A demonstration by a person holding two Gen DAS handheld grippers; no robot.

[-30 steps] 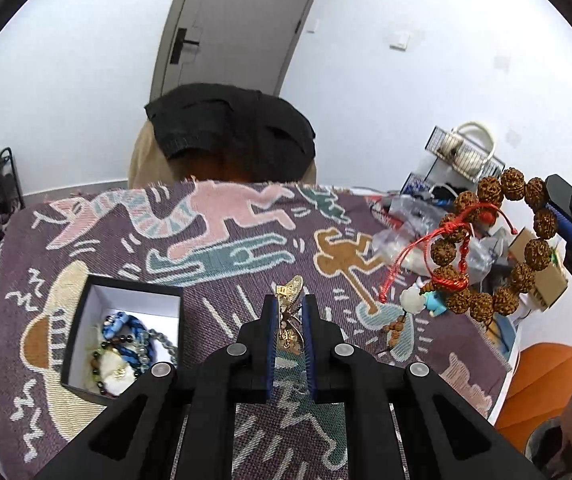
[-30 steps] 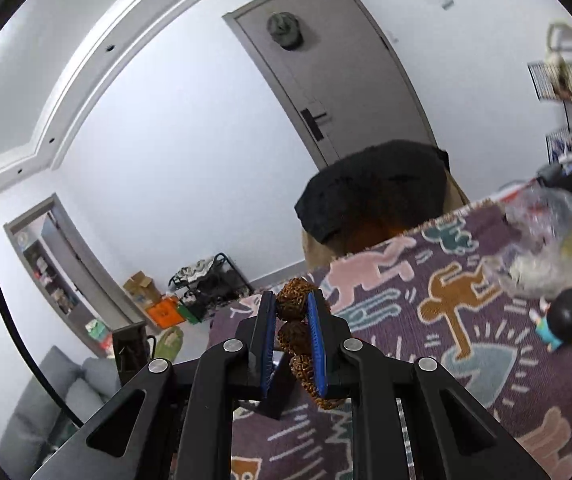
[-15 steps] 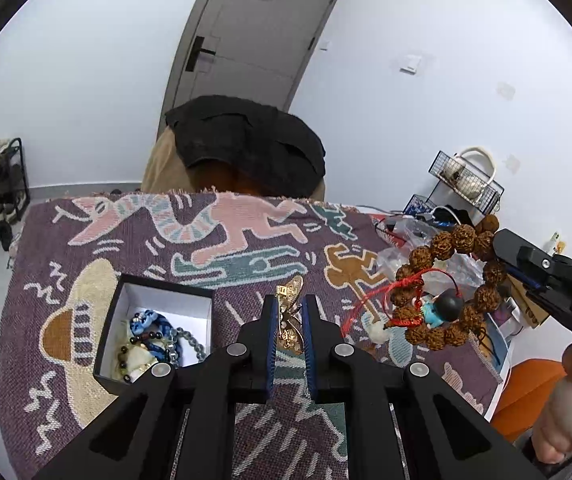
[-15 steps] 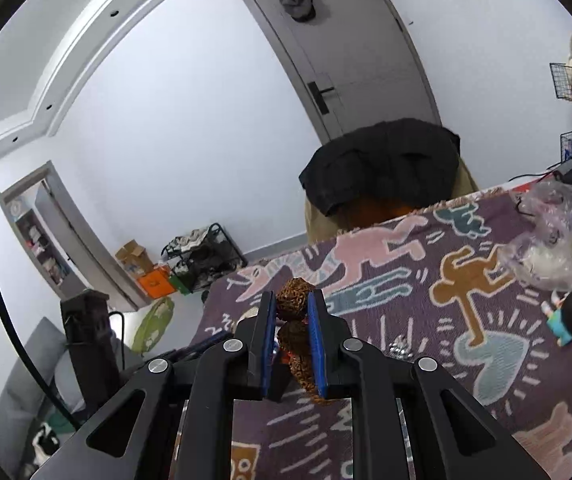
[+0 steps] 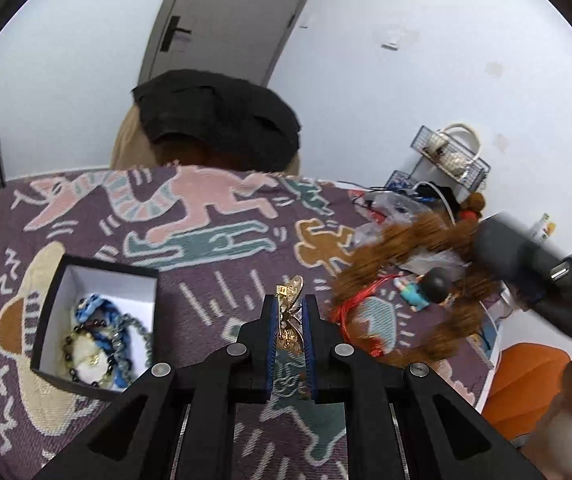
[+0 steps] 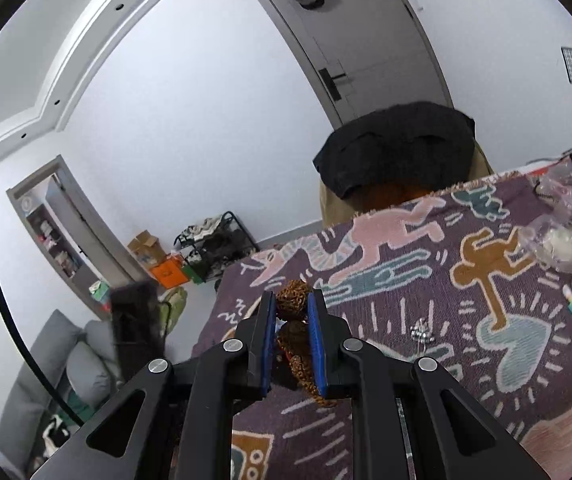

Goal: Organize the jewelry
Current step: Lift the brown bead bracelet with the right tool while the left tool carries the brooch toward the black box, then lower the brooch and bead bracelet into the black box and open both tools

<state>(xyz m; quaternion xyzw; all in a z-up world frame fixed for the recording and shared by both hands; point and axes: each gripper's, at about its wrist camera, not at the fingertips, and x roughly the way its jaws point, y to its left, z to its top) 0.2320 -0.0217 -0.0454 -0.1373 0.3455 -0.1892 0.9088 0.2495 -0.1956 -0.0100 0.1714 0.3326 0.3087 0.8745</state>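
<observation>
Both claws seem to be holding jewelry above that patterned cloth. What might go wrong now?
The brown bumpy-bead bracelet hangs loosely from the right gripper and swings in a blur, so it could slip or snag. The small gold ornament is pinched only by an edge in the left gripper; it might drop outside the white-lined black box, already crowded with beads.

cloth [image 5: 214, 280]: woven, matt
brooch [image 5: 291, 312]: shiny gold metal
bracelet [image 6: 294, 300]: rough brown seed beads
box [image 5: 52, 300]: matt black card, white inside

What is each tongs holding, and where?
Left tongs: gold brooch, pinched mid-body. Right tongs: brown bead bracelet, gripped on its beads.
</observation>
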